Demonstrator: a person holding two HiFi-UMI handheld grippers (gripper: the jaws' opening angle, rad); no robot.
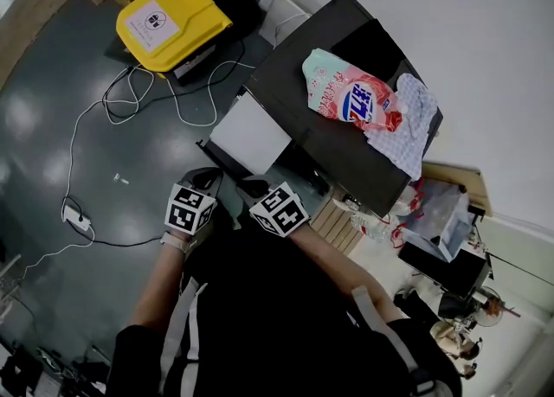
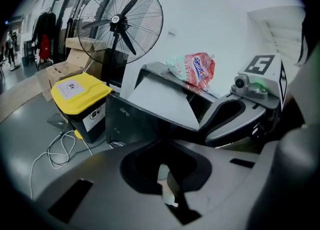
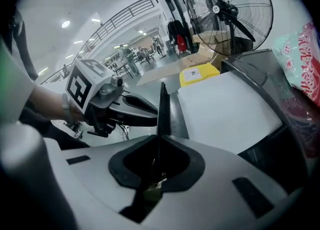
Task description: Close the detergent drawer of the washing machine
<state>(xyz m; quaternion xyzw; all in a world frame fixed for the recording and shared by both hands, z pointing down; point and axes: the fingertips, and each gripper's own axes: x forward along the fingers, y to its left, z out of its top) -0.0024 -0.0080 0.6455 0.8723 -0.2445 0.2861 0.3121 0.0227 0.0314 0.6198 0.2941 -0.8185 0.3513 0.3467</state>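
Both tools are held low in front of the person, side by side. The left gripper (image 1: pixel 204 179) has its jaws brought together with nothing between them. The right gripper (image 1: pixel 253 188) is also closed and empty; in its own view the jaws show as one thin dark edge.

Just beyond the right gripper's tips is a flat white rectangular panel (image 1: pixel 251 133), which I take to be the pulled-out detergent drawer. It juts from the front of the dark, box-shaped washing machine (image 1: pixel 290 75), above a dark ledge. From where I stand the right gripper is the nearer of the two, close to the panel's near edge but not touching it. The left gripper sits further off to the side.

The drawer's long axis seems to run from the machine's front out towards the person, its free end facing the grippers. Closing it would then mean a straight push away from the person.

On top of the machine lie a pink-and-green plastic detergent bag (image 1: pixel 351 97) and a pale checked cloth (image 1: pixel 414 123).
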